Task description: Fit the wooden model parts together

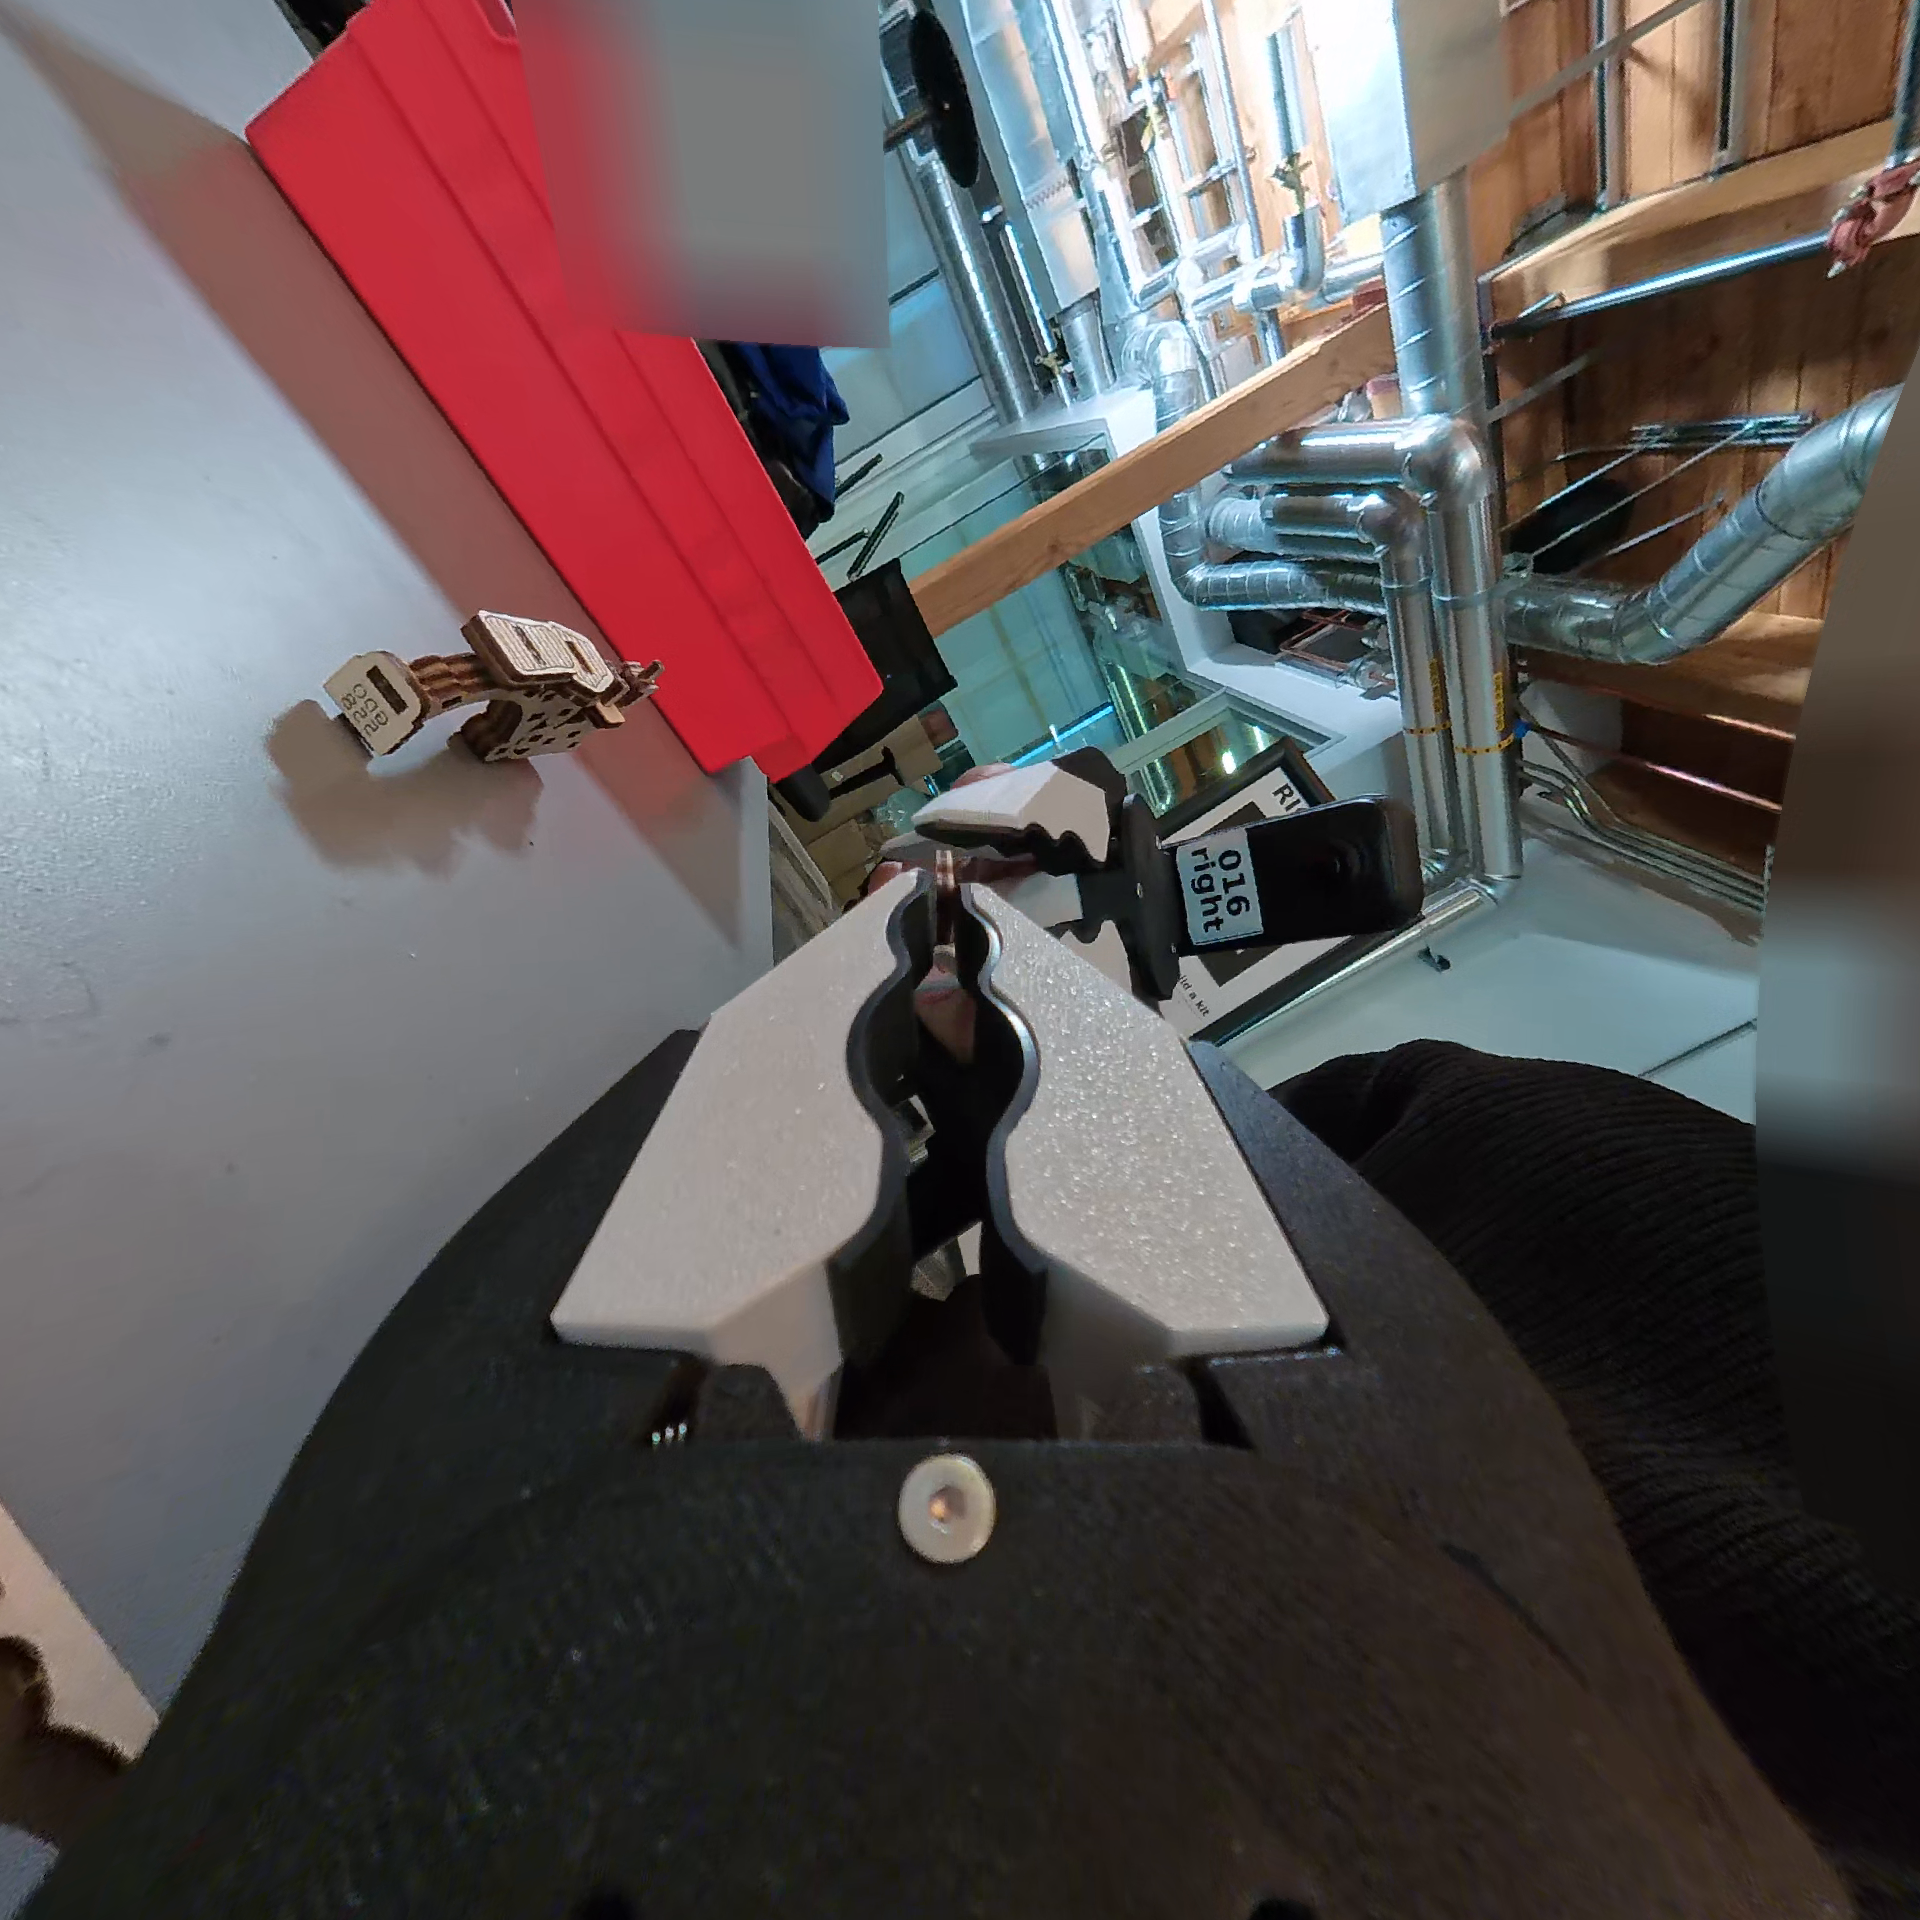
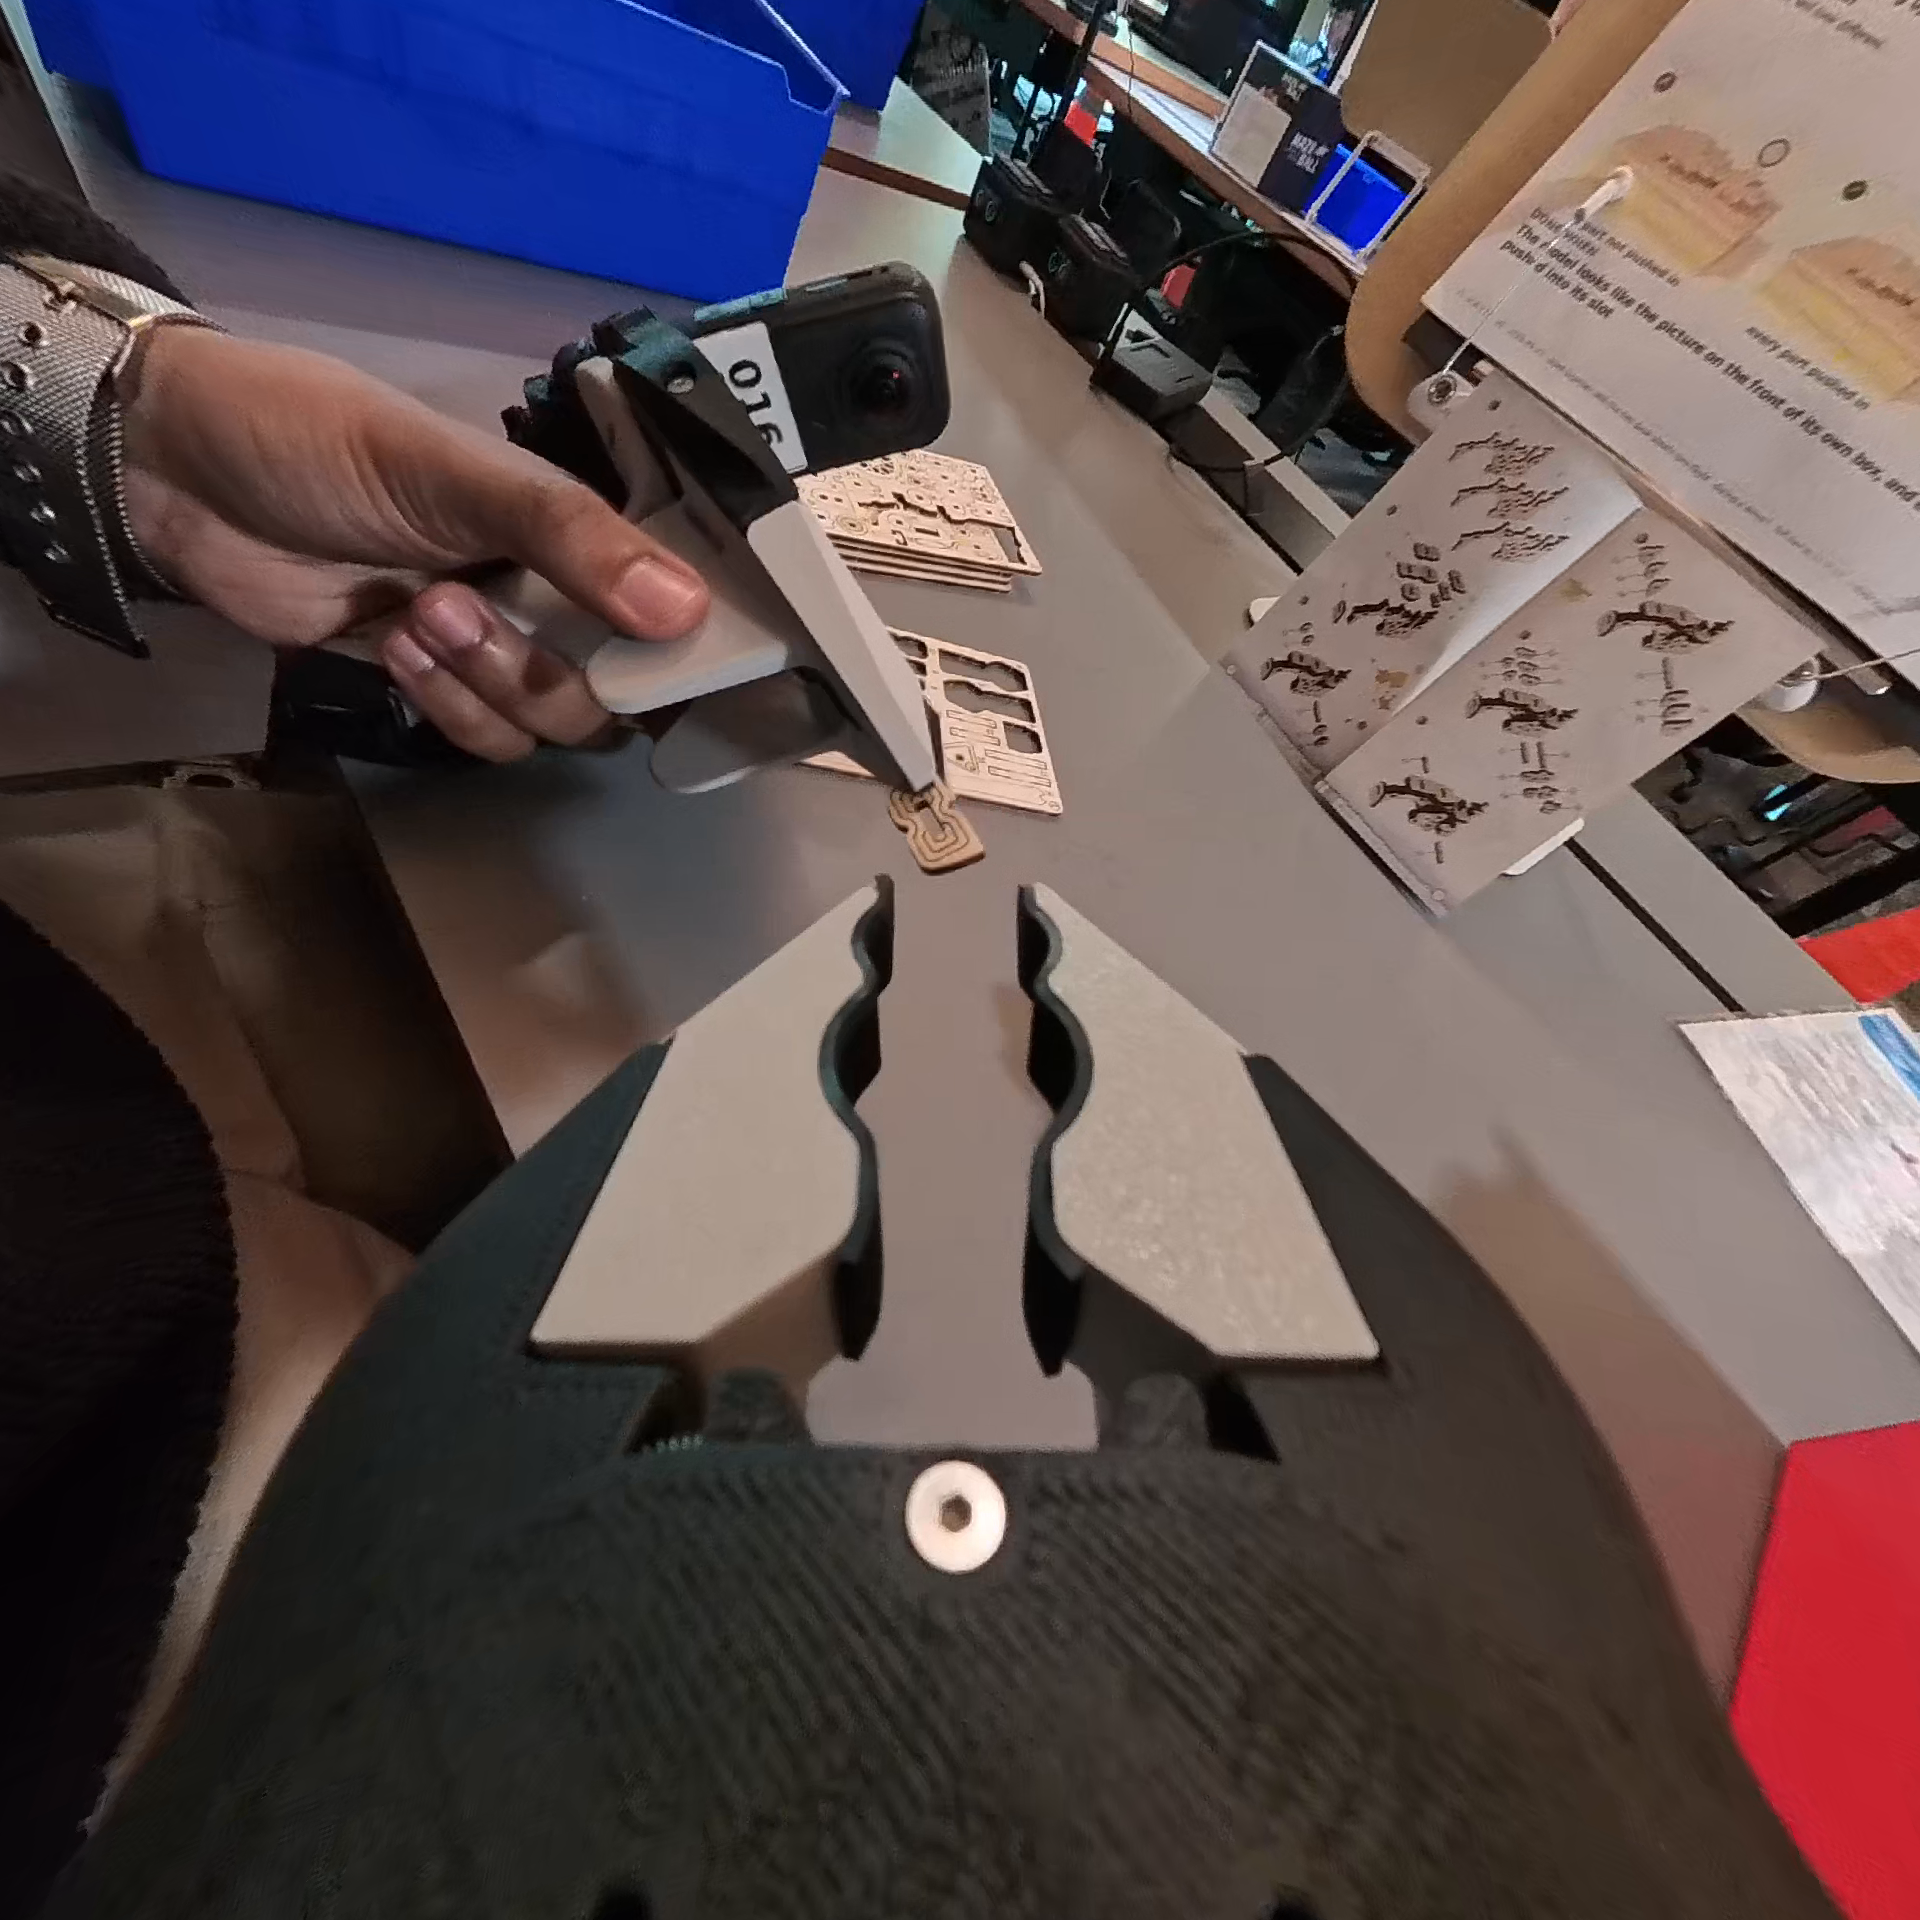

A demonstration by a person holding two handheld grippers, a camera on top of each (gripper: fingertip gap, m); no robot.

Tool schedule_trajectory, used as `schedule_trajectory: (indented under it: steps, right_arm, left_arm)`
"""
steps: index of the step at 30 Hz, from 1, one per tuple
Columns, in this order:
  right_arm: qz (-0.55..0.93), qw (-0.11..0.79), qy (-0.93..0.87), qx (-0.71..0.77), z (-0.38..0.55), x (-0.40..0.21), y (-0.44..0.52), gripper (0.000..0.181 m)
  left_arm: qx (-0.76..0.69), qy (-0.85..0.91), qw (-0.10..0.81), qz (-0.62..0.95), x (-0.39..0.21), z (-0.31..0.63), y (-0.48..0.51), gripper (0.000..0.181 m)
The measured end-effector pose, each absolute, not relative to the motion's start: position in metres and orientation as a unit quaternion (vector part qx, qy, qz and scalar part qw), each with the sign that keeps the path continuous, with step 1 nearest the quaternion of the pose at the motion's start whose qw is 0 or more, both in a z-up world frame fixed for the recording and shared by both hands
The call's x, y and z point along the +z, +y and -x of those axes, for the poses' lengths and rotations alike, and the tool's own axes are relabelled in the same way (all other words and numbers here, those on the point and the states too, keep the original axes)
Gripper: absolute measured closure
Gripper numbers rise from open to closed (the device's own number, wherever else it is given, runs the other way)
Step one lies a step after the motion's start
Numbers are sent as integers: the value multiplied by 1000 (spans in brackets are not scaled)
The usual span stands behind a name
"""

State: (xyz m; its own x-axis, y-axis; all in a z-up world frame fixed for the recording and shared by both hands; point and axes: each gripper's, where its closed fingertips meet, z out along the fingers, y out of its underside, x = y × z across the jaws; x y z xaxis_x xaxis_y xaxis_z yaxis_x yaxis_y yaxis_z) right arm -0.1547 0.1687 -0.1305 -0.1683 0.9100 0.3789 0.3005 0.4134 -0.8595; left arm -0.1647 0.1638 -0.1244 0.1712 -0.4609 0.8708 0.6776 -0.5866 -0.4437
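My left gripper (image 1: 940, 883) is shut on a small flat wooden part (image 1: 947, 902), pinched at the fingertips. In the right wrist view a hand holds the left gripper (image 2: 920, 774) with the wooden part (image 2: 938, 831) hanging below its tips, just over the grey table (image 2: 1195, 831). My right gripper (image 2: 956, 904) is open and empty, its tips just short of the part; it also shows in the left wrist view (image 1: 920, 836). A partly built wooden model (image 1: 499, 686) stands on the table (image 1: 208, 935) beside the red bin.
A red bin (image 1: 571, 416) lies along the table behind the model. A blue bin (image 2: 468, 125) stands at the far left. Two laser-cut wooden sheets (image 2: 925, 520) (image 2: 987, 727) lie behind the left gripper. Instruction sheets (image 2: 1507, 665) hang at the right; a paper (image 2: 1829, 1132) lies at the right edge.
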Motion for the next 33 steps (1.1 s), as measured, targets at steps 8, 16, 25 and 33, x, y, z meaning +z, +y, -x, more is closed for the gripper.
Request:
schedule_trajectory:
  steps: [8, 16, 25, 33]
  right_arm:
    - [498, 496, -645, 301, 143, -127, 218, 151]
    - [557, 388, -590, 437, 151, -129, 194, 153]
    - [573, 378, -566, 456, 146, -132, 210, 157]
    - [580, 356, -553, 481, 148, -134, 208, 157]
  left_arm:
    - [-634, -95, 452, 620, -124, 169, 165, 181]
    - [-616, -86, 472, 625, -121, 171, 165, 180]
    - [-627, -96, 465, 617, -122, 173, 165, 180]
    - [-629, -99, 466, 614, -122, 174, 165, 181]
